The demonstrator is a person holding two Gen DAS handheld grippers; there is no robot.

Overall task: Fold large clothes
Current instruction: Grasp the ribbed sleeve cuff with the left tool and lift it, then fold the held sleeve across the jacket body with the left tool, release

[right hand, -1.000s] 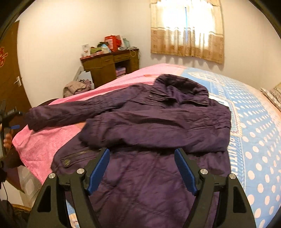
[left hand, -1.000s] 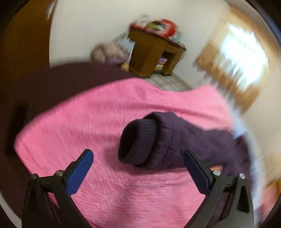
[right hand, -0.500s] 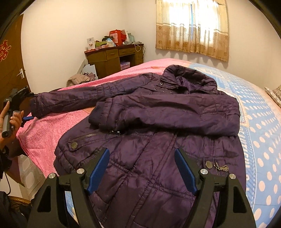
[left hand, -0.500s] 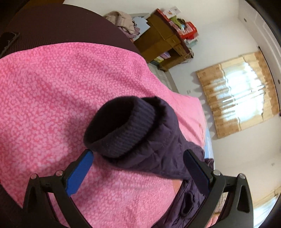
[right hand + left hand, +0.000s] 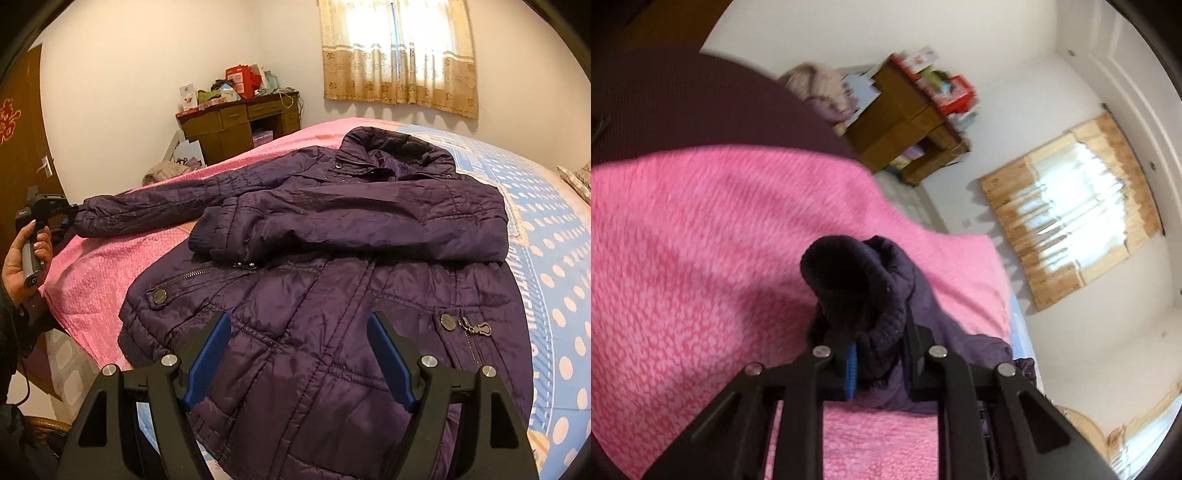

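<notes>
A dark purple padded jacket [image 5: 332,266] lies front-up on the bed, collar toward the window. One sleeve [image 5: 351,225] is folded across the chest. The other sleeve [image 5: 159,210] stretches out to the left over the pink blanket [image 5: 99,266]. My left gripper [image 5: 877,354] is shut on that sleeve's knitted cuff [image 5: 857,284]; it also shows in the right wrist view [image 5: 68,221], held in a hand at the bed's left edge. My right gripper [image 5: 299,354] is open and empty, hovering over the jacket's lower front.
A blue sheet with pale dots [image 5: 554,258] covers the bed's right side. A wooden desk [image 5: 240,125] piled with boxes stands by the far wall, clothes [image 5: 166,171] heaped beside it. A curtained window [image 5: 399,51] is behind. A brown door [image 5: 18,147] is at left.
My left gripper has closed on the sleeve cuff, which lay between its open jaws before. My right gripper has moved lower and closer over the jacket's front and stays open.
</notes>
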